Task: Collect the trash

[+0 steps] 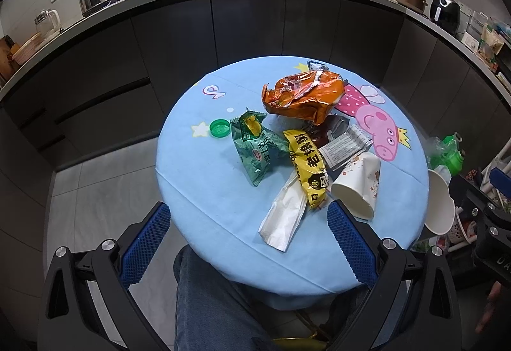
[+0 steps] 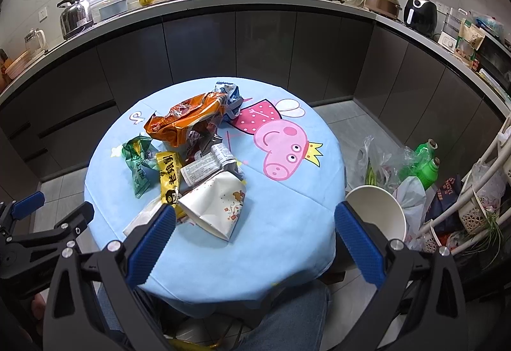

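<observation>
— Starting at the claws: the left gripper [image 1: 249, 242] hangs over the near rim of the round table [image 1: 191, 197] with its jaws wide and nothing between them; the right gripper [image 2: 255, 236] is the same, wide and empty, its left pad just over the crushed paper cup [image 2: 217, 207].

— So which step is this?

— By my reading, the very beginning; no piece of trash is held, and the whole heap sits on the blue cartoon tablecloth [image 2: 287, 223]; the white paper bowl [image 2: 380, 210] standing beside the table at the right edge looks like the likely receptacle, though that is a guess.

— What does the next move call for?

— Picking one piece and closing on it; the cup is nearest the right claw, the white napkin [image 1: 282, 216] nearest the left.

— How do they lie?

— The cup lies on its side, mouth toward the person and slightly left, base pointing away toward the pig drawing; a grip across its flattened wall would suit; the napkin's long axis runs from near-left up to far-right, tucked under the yellow snack wrapper [image 1: 308, 172], which runs roughly parallel; the green wrapper [image 1: 255, 149] lies beside it, the green bottle cap [image 1: 219, 128] apart to the left, and the orange crisp bag [image 1: 303, 95] farthest back.
</observation>
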A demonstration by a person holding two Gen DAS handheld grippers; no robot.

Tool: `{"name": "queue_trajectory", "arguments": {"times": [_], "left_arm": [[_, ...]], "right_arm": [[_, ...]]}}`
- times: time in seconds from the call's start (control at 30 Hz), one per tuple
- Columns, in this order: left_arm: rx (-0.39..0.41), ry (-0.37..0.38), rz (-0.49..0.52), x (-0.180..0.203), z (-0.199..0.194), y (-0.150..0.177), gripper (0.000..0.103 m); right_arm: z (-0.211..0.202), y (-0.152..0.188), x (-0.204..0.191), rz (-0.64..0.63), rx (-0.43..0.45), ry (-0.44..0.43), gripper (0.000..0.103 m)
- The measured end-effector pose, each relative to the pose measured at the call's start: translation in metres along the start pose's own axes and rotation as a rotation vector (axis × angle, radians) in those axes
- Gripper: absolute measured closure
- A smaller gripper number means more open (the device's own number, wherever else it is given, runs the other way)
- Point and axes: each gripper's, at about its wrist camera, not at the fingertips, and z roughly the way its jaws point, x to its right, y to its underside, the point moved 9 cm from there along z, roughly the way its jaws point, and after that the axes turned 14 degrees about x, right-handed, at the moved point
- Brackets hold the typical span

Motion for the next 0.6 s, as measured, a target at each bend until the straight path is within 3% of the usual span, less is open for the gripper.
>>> {"name": "queue_trajectory", "arguments": {"times": [0.6], "left_arm": [[0.0, 0.005, -0.003, 0.0025, -0.0034, -0.0015, 0.009]], "right_arm": [[-0.001, -0.0006, 0.0001, 0.002, -0.002, -0.001, 0.003]]}}
